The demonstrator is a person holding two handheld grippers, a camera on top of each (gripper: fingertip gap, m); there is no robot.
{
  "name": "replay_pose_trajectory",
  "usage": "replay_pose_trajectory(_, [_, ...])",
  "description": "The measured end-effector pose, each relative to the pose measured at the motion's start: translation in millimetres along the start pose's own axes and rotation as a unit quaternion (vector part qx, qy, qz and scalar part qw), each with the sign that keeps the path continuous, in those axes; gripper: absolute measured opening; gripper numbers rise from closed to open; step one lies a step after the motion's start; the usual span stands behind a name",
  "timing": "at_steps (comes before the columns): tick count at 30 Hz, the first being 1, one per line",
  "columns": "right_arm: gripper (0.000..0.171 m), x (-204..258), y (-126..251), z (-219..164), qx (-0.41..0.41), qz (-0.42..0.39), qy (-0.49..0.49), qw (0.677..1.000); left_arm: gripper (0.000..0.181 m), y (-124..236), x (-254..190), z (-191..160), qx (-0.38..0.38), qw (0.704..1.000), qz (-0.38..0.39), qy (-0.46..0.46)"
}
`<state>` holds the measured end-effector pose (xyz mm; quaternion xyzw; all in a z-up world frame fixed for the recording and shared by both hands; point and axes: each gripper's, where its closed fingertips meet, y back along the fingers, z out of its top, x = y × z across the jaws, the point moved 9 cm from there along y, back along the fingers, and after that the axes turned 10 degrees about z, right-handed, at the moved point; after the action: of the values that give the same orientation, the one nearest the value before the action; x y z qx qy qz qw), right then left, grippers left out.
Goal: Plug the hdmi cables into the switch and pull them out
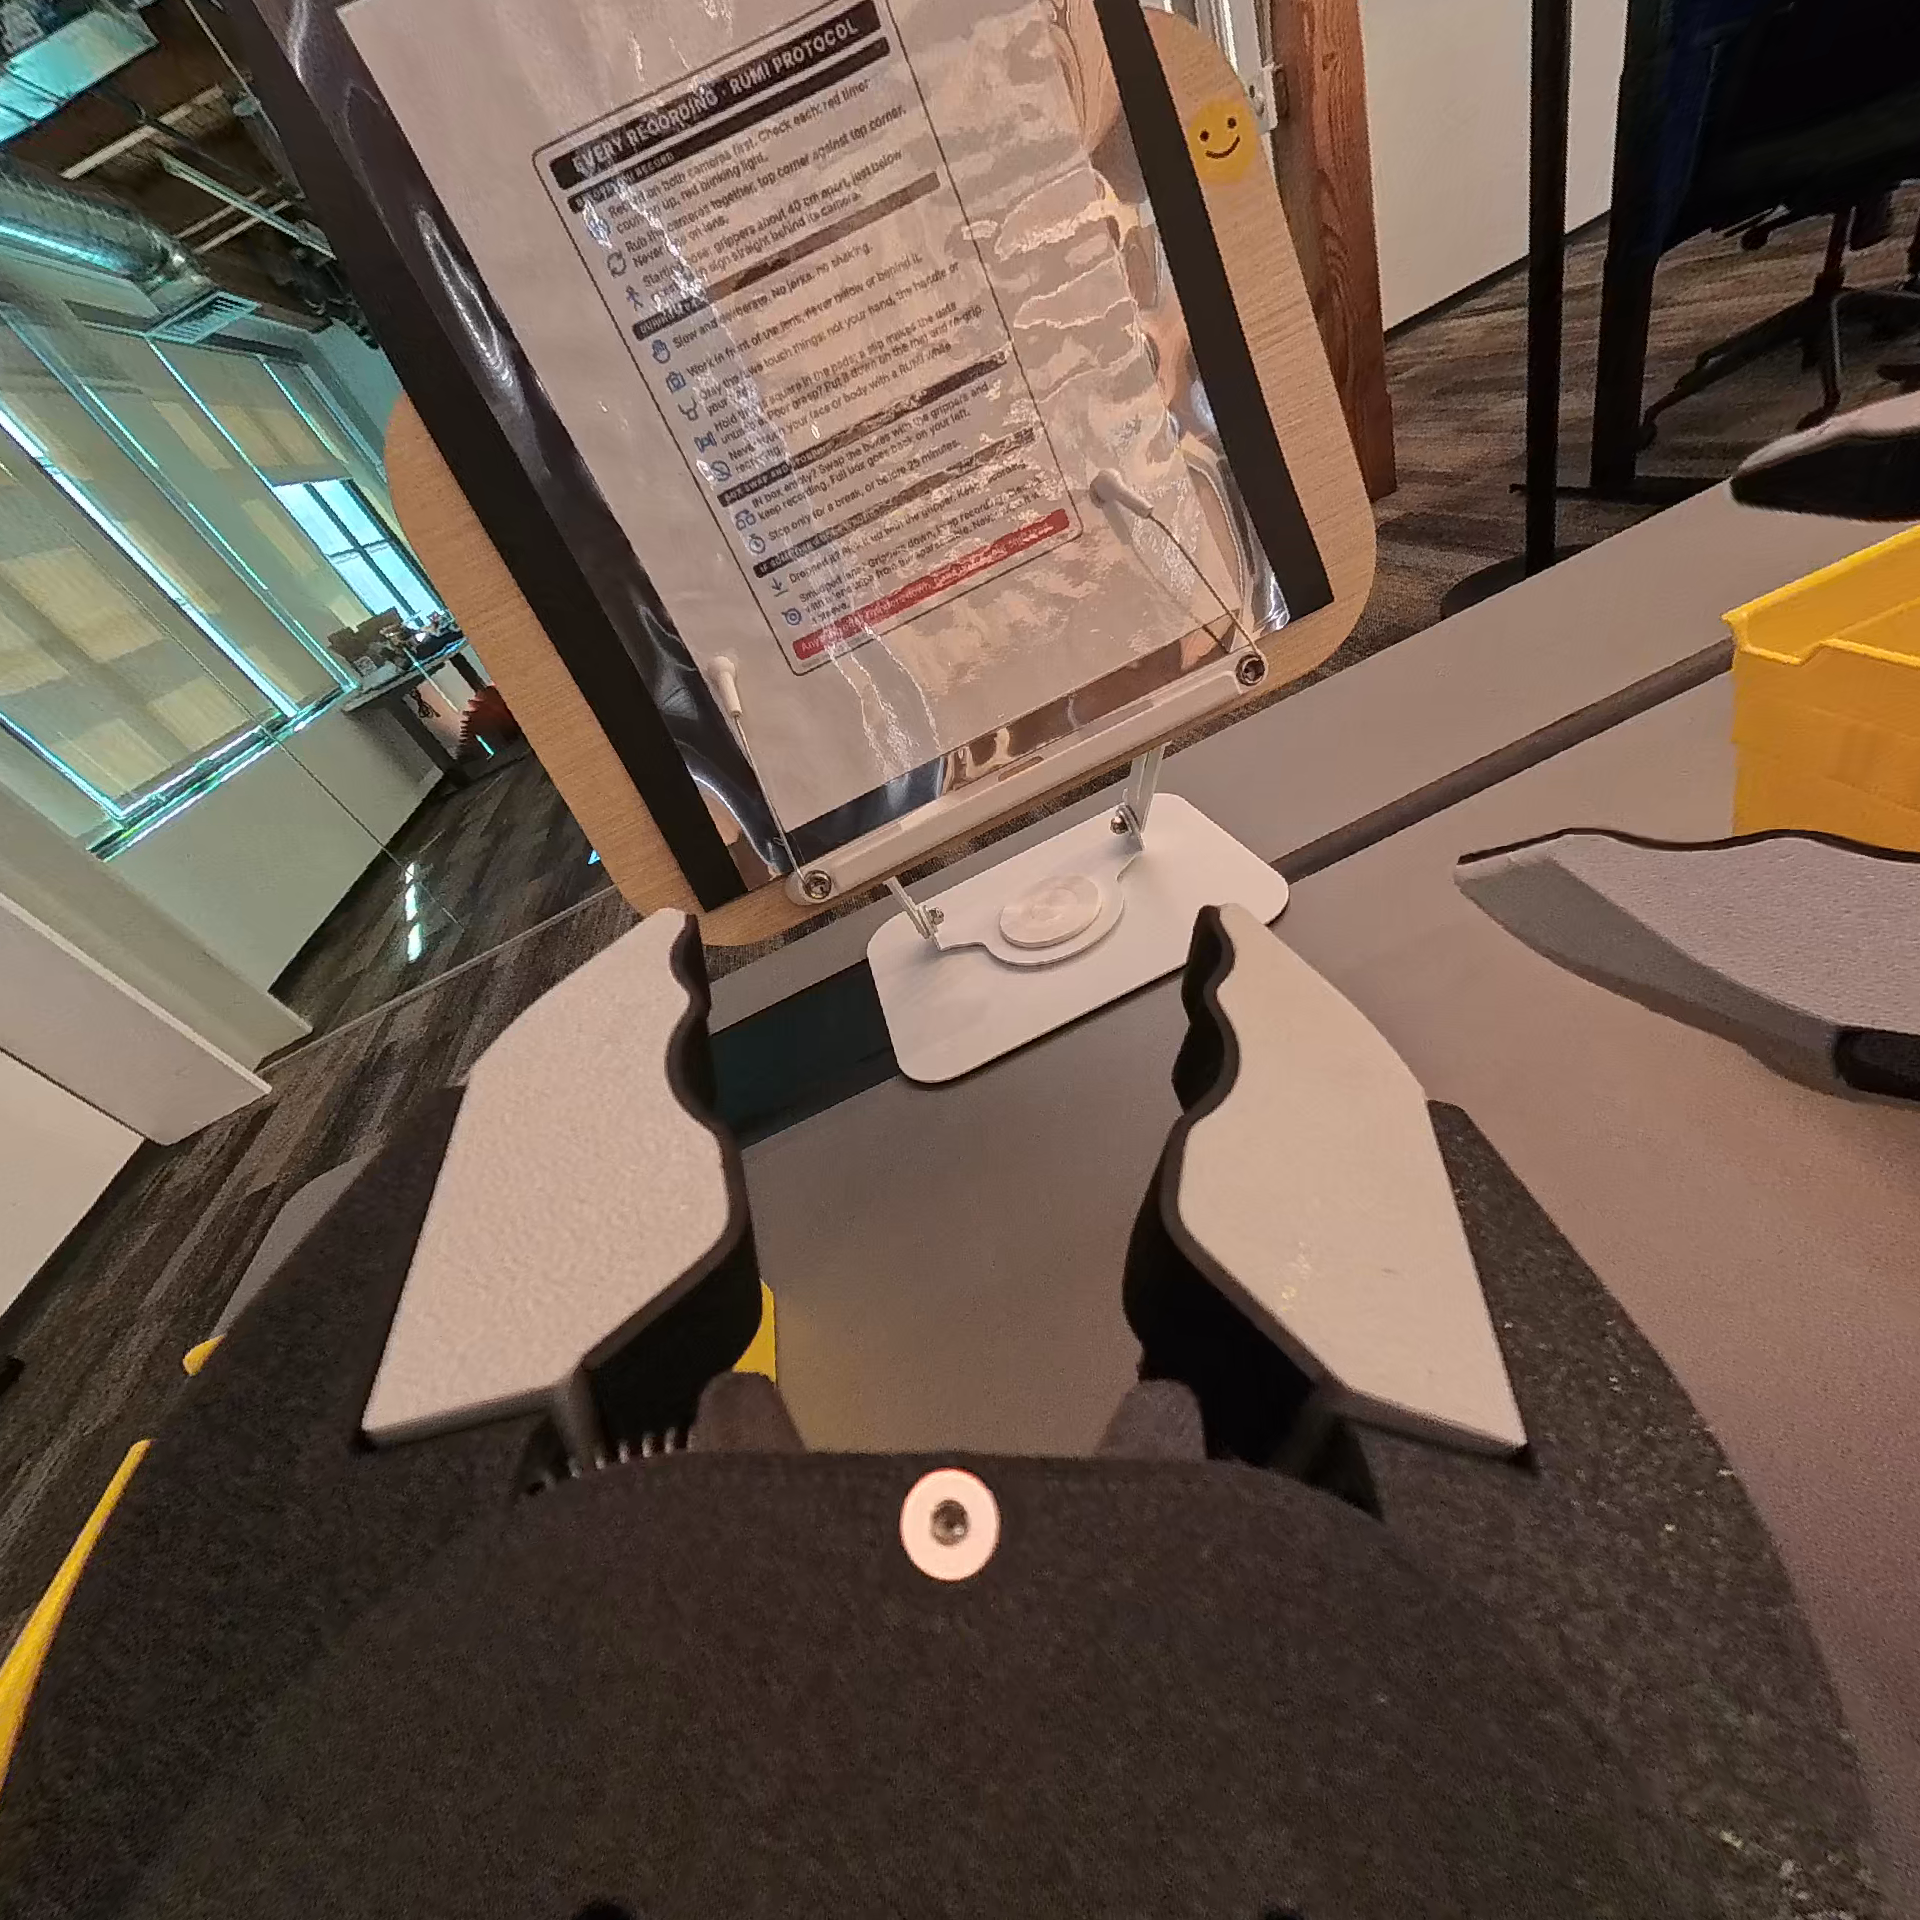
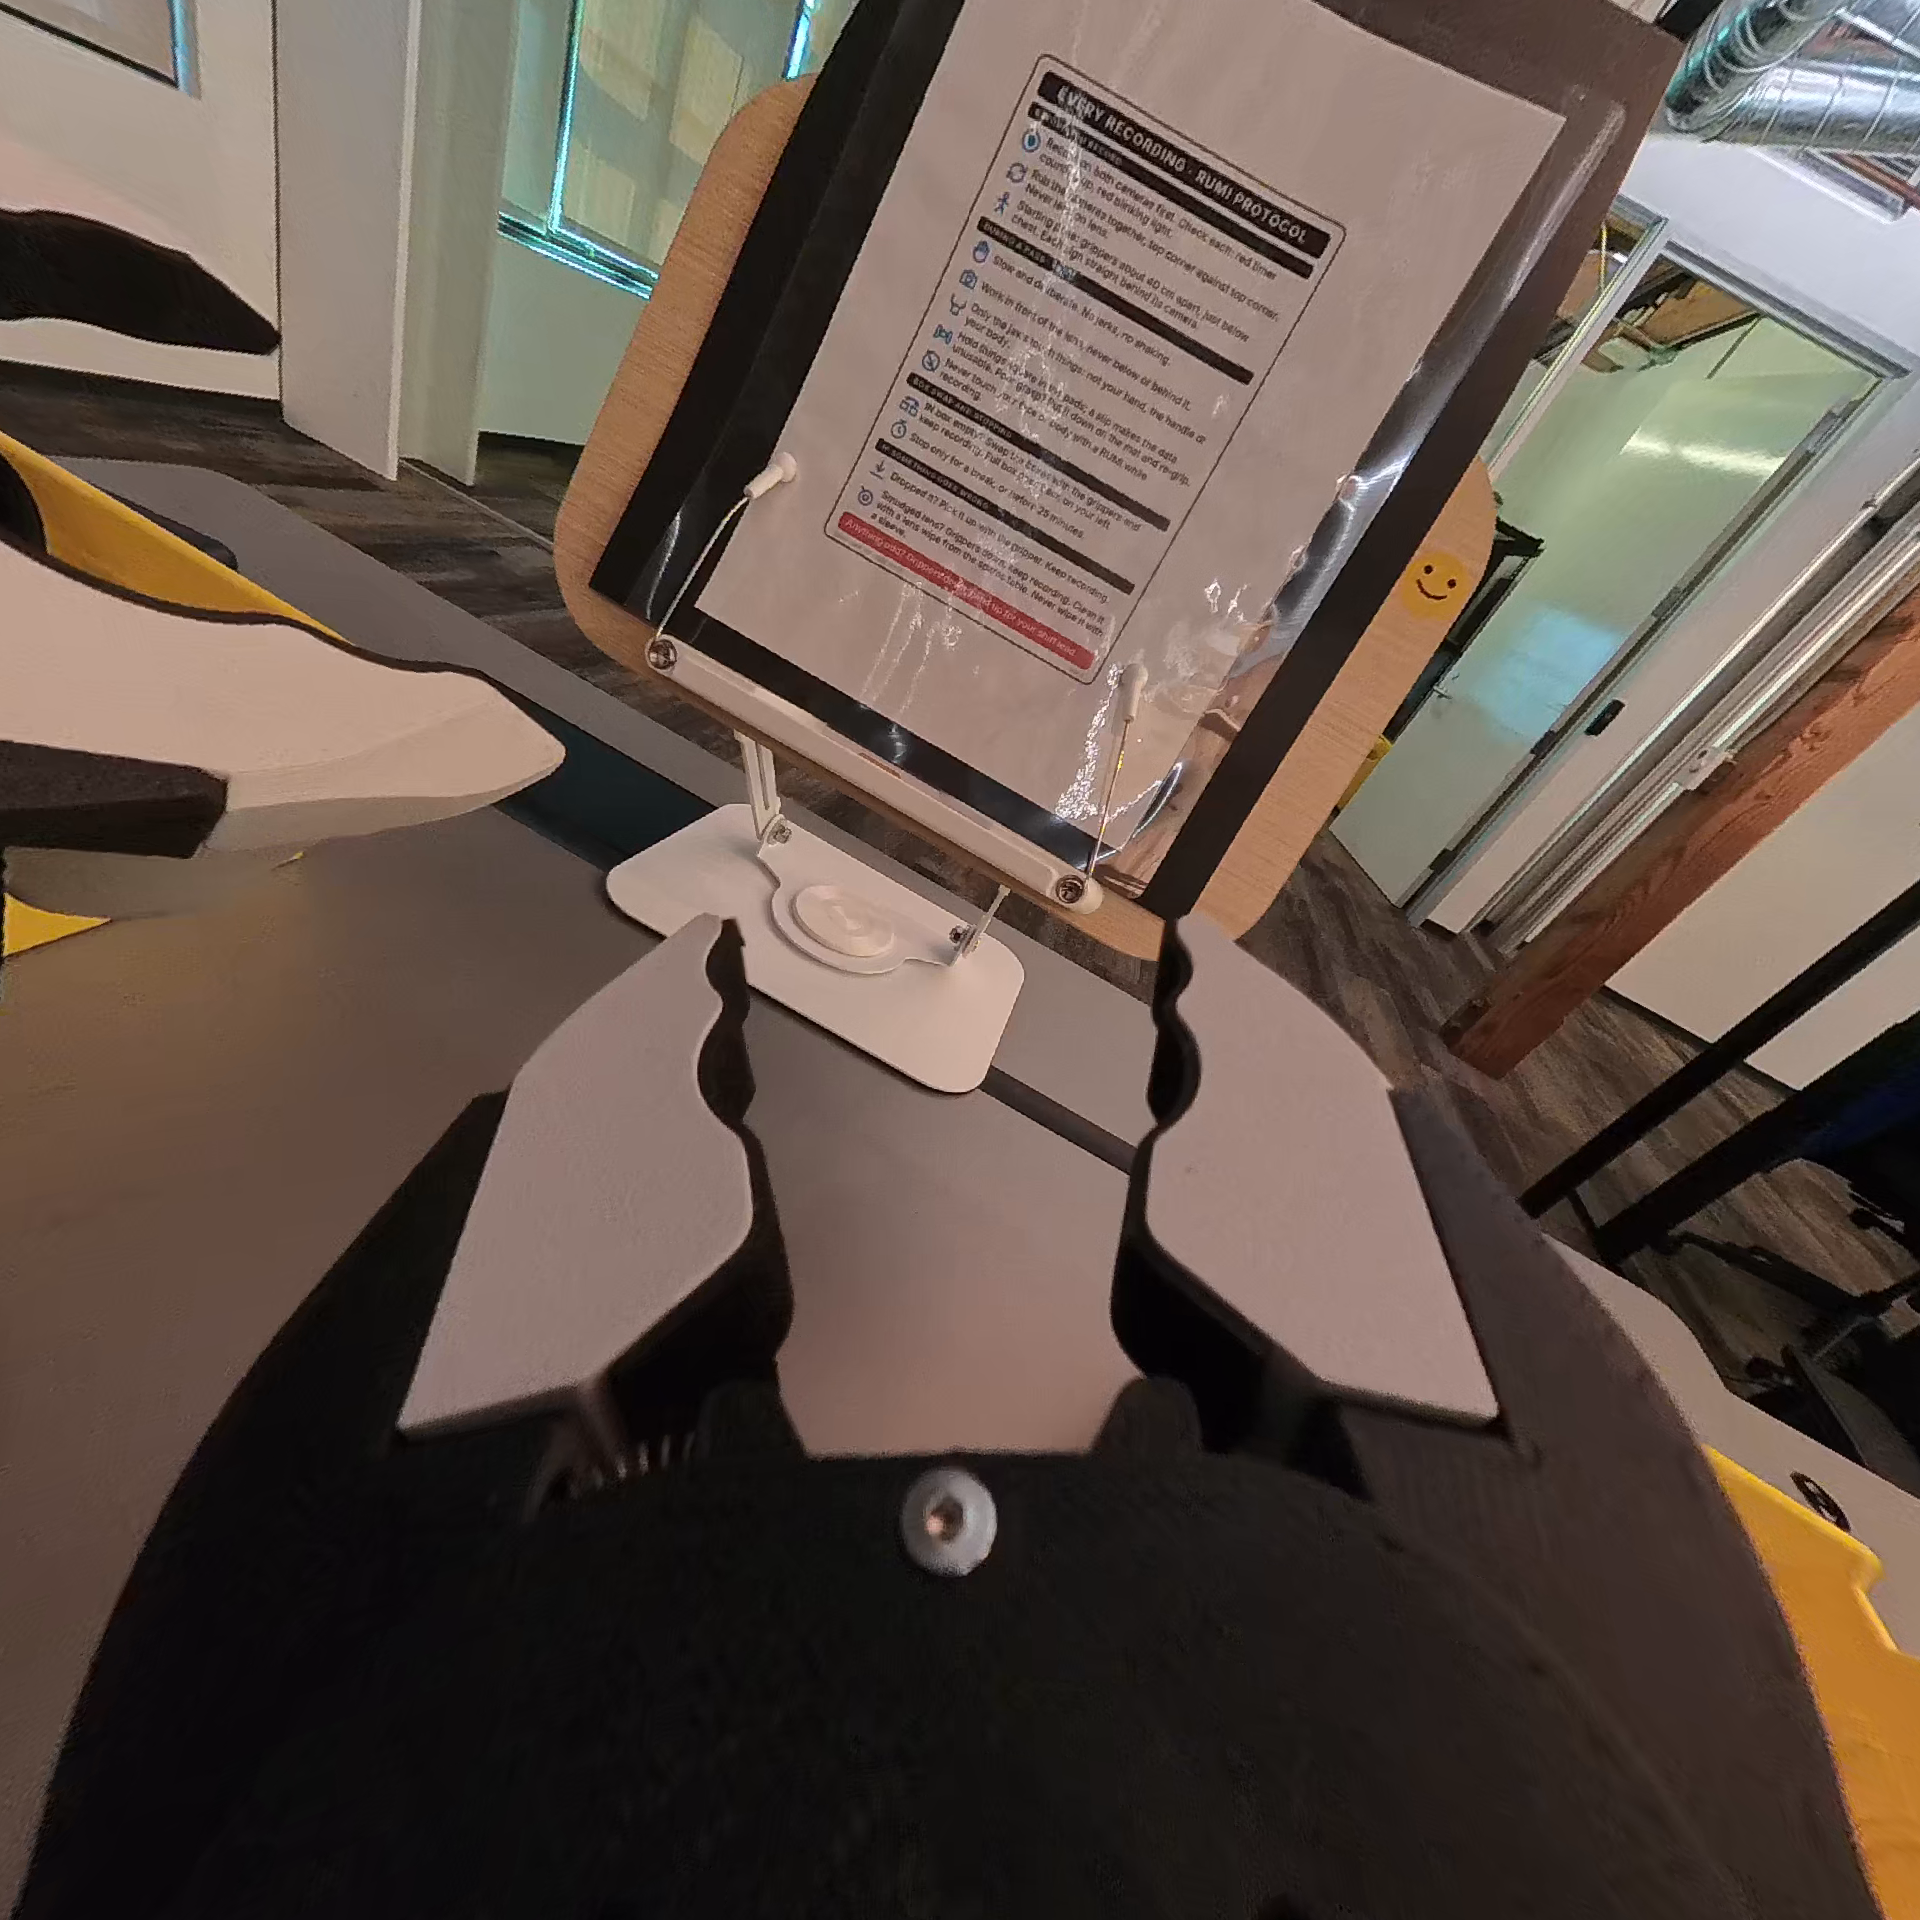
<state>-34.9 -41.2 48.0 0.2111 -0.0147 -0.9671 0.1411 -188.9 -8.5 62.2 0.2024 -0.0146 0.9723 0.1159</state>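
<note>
Office space all around: carpeted floor, glass partitions, a wooden post, exposed ducting overhead, and a grey table (image 1: 1558,1299) carrying the action, or rather the lack of it so far. Both grippers hover above that table, aimed at a document stand (image 1: 1060,935) with a white metal base, holding a laminated instruction sheet (image 1: 810,416) against a wood-toned backboard with a little yellow smiley sticker (image 1: 1221,140) in its corner.

Left gripper (image 1: 940,997): fingers spread apart, nothing between them, only bare table showing through the gap. Right gripper (image 2: 951,1008): same story, fingers wide and empty. Each one also peeks into the other's view from the side, so they're hanging side by side, near each other, not touching.

A yellow bin (image 1: 1839,707) sits off to the right of the left gripper; yellow bin edges also creep into the corners of the right wrist view.

Now the task's own things: the HDMI cables and the switch are nowhere in either view. Can't say where they lie, which way the plugs point, or how the cables' long axes run. They may be in the bins or below the cameras' sight, but that's a guess.

So by my reckoning the task hasn't started: nothing plugged, nothing pulled, nothing held. Everything is left to do, starting with finding a cable.
</note>
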Motion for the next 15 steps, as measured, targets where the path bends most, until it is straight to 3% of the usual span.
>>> replay_pose_trajectory(15, [0.076, -1.3, -1.4, -2.3, 0.014, 0.001, -0.012, 1.000, 0.087, 0.0, -0.4, -0.1, 0.000, 1.000, 0.001, -0.002])
